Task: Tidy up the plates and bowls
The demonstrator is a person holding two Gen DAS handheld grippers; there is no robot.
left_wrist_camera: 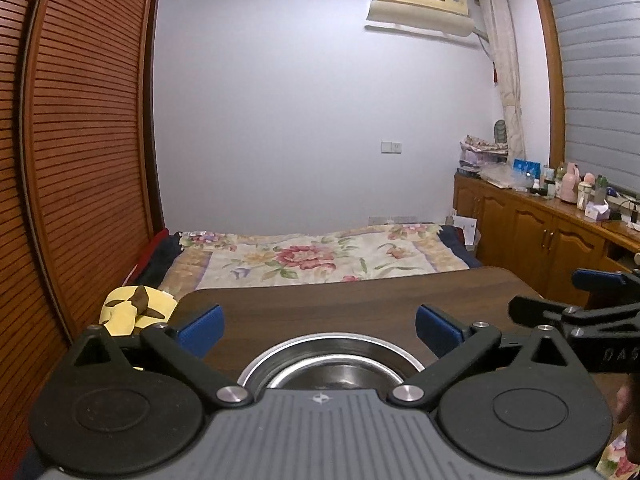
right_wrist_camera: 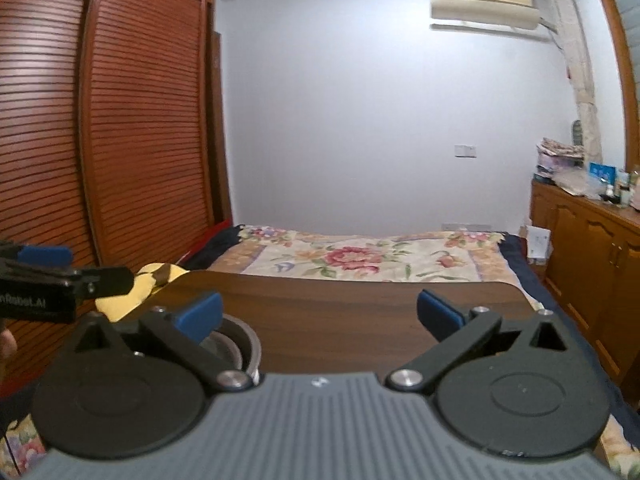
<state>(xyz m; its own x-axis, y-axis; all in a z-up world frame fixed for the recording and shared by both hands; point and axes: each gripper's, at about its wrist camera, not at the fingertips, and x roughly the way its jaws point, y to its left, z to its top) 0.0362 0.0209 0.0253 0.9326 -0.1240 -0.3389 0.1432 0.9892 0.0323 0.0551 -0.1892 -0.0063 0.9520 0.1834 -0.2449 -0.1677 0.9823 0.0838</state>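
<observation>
A shiny steel bowl [left_wrist_camera: 332, 364] rests on the dark wooden table [left_wrist_camera: 360, 292], close under my left gripper [left_wrist_camera: 320, 326]. That gripper stands open above and behind the bowl, its blue pads [left_wrist_camera: 202, 328] wide apart and empty. In the right wrist view the same steel bowl [right_wrist_camera: 240, 344] shows at the lower left, partly hidden by my right gripper's left finger. My right gripper [right_wrist_camera: 320, 316] is open over the bare table [right_wrist_camera: 340, 304] with nothing between its pads. The right gripper [left_wrist_camera: 592, 300] also shows at the right edge of the left wrist view.
Beyond the table lies a bed with a floral quilt [left_wrist_camera: 312, 260]. A yellow cushion [left_wrist_camera: 132, 308] sits at the table's left corner. A slatted wooden wardrobe [left_wrist_camera: 80, 140] stands on the left, and a wooden cabinet [left_wrist_camera: 540, 232] crowded with bottles on the right.
</observation>
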